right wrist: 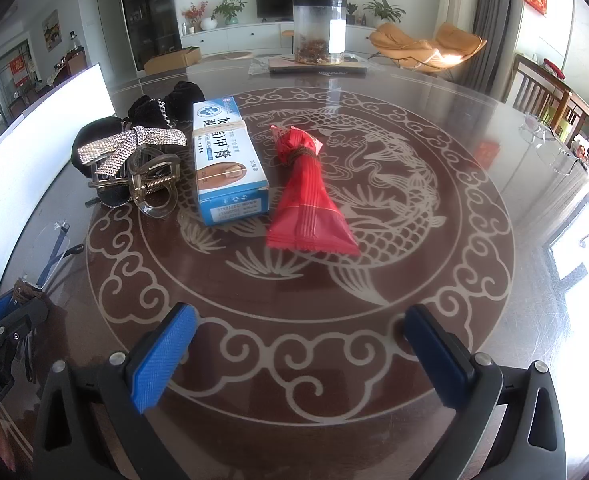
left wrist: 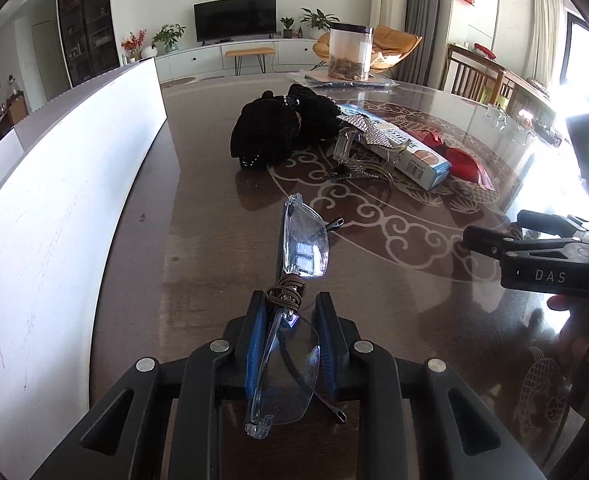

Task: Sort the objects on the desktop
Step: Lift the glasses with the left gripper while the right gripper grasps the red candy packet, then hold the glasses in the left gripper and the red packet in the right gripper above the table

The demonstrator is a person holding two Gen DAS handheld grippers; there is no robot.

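My left gripper (left wrist: 290, 304) is shut on a pair of clear folded glasses (left wrist: 304, 246), tied at the middle with brown cord; they stick out past the blue pads above the brown table. The same glasses (right wrist: 50, 252) and left gripper (right wrist: 12, 306) show at the left edge of the right wrist view. My right gripper (right wrist: 298, 328) stands open over the table's swirl pattern with nothing between its fingers. Ahead of it lie a blue-and-white box (right wrist: 226, 156), a red packet (right wrist: 308, 204), a clear hair claw (right wrist: 154, 184), a rhinestone bow clip (right wrist: 134, 146) and black velvet items (right wrist: 166, 108).
A white storage bin (left wrist: 66, 200) stands along the left side of the table. A clear plastic jar (right wrist: 319, 30) sits on a flat dark item at the far edge. Another pair of clear glasses (right wrist: 550, 148) lies at the right. Chairs stand beyond the table.
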